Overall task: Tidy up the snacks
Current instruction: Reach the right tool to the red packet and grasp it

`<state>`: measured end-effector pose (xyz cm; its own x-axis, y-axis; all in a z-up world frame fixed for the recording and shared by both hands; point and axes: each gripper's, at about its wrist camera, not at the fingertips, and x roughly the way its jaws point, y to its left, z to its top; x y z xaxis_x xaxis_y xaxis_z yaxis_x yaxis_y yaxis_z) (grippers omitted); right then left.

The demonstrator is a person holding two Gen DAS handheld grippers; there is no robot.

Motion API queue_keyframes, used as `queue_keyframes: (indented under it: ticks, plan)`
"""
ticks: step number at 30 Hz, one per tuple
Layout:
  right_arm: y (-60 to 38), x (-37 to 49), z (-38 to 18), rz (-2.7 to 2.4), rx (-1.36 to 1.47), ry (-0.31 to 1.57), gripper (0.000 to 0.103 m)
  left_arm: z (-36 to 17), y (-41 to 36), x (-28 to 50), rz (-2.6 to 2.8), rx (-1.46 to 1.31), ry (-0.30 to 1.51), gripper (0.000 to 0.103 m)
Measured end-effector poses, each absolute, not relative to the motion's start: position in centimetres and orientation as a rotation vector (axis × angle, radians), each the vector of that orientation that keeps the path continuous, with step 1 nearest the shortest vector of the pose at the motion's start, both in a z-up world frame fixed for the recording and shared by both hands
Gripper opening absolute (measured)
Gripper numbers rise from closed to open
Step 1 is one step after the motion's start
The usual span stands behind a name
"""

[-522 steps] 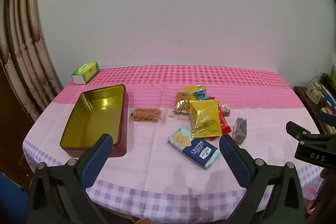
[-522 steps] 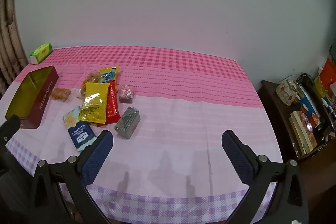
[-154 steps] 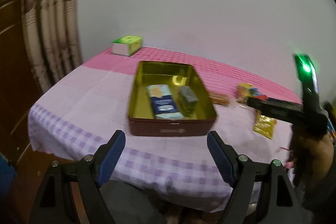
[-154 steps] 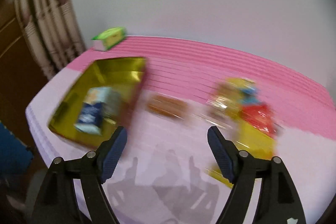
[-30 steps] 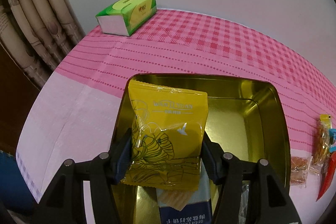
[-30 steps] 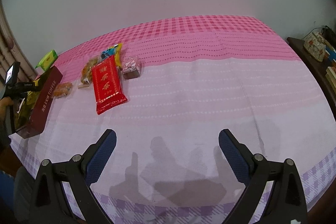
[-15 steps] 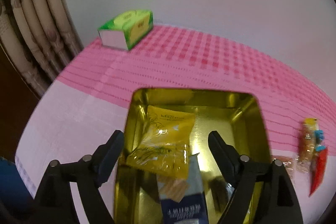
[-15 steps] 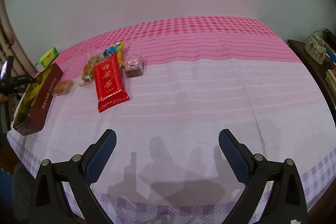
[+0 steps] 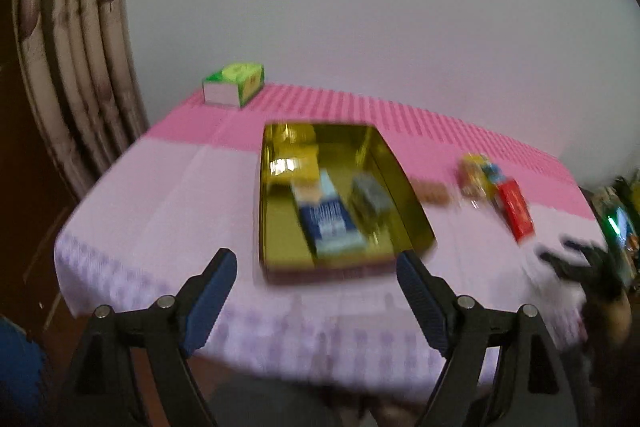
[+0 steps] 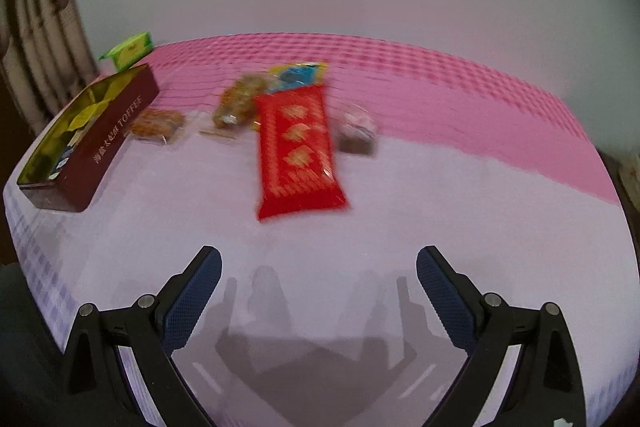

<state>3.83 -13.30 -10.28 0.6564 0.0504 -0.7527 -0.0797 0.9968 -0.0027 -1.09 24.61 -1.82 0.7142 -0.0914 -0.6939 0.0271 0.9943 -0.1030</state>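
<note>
Snacks lie partly in the gold tin (image 9: 404, 187), partly on the pink tablecloth (image 9: 160, 195).

Left wrist view (blurred): left gripper (image 9: 316, 269) hangs over the near table edge, jaws spread wide, having just opened, with nothing between them. The tin holds a yellow packet (image 9: 294, 163), a blue packet (image 9: 330, 223) and a grey packet (image 9: 370, 197). A red packet (image 9: 516, 209) lies on the cloth right of the tin. A green tissue box (image 9: 234, 89) sits at the far corner.

Right wrist view: right gripper (image 10: 318, 269) has its jaws wide apart and empty above bare cloth. The red packet (image 10: 296, 147) lies ahead, with smaller wrapped snacks (image 10: 236, 101) beside it and the tin (image 10: 108, 135) at left.
</note>
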Motion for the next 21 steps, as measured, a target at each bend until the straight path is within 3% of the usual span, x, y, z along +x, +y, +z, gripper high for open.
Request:
queue_keyframes:
  ticks: [11, 13, 15, 17, 21]
  plan:
    - [-11.1, 13.6, -12.2, -0.039, -0.111, 0.934, 0.094, -1.3, 24.6, -5.9, -0.146, -0.167, 0.708, 0.084]
    - [-11.6, 14.0, -12.4, -0.030, -0.057, 0.942, 0.084, -1.3, 24.8, -6.2, -0.153, -0.175, 0.705, 0.084]
    - [-12.0, 14.0, -12.2, -0.038, -0.027, 0.939, 0.056, -1.1, 24.9, -6.3, -0.160, -0.189, 0.694, 0.084]
    - [-11.8, 14.0, -11.9, -0.042, -0.038, 0.947, 0.042, -1.0, 24.9, -6.4, -0.163, -0.193, 0.689, 0.084]
    - [-11.0, 12.6, -10.8, -0.047, -0.123, 0.924, 0.041, -0.8, 24.8, -6.6, -0.161, -0.186, 0.680, 0.084]
